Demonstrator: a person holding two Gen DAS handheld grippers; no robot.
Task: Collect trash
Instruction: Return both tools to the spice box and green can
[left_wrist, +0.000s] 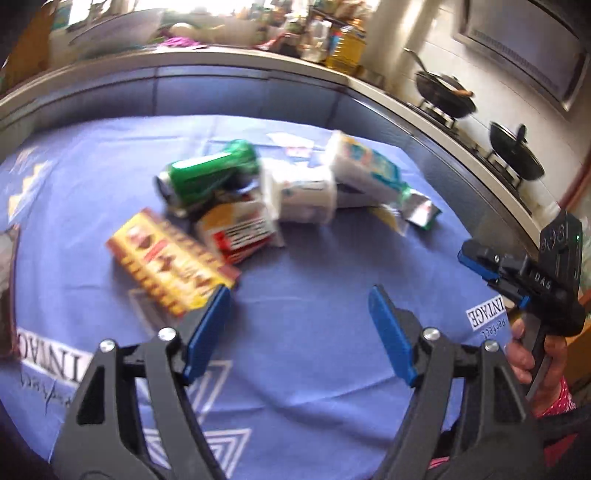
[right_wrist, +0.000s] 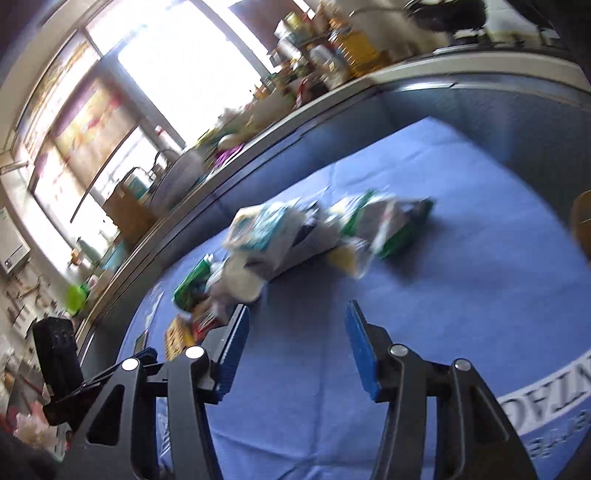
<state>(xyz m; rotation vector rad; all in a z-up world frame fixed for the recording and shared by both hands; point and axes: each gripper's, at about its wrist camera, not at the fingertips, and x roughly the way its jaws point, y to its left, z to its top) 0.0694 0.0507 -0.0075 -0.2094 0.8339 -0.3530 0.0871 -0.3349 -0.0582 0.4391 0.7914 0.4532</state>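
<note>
A pile of trash lies on the blue printed cloth (left_wrist: 314, 280): a green can (left_wrist: 210, 177) on its side, a yellow-red packet (left_wrist: 166, 262), a red-and-white box (left_wrist: 240, 230), a white cup (left_wrist: 304, 197), a white-teal packet (left_wrist: 365, 166) and a green foil wrapper (left_wrist: 419, 210). My left gripper (left_wrist: 299, 326) hovers open just short of the pile, its left pad beside the yellow-red packet. A hand (left_wrist: 532, 354) holds my right gripper (left_wrist: 476, 258) at the cloth's right edge. In the right wrist view the right gripper (right_wrist: 295, 349) is open and empty, with the blurred trash pile (right_wrist: 314, 232) ahead.
A kitchen counter (left_wrist: 258, 59) curves behind the cloth. It carries bottles (left_wrist: 347, 44) and two black woks (left_wrist: 443, 96) (left_wrist: 517, 151) on a stove. A sink with a tap (right_wrist: 166, 173) sits under a bright window (right_wrist: 177, 70). The left gripper's body (right_wrist: 59, 358) shows at the left.
</note>
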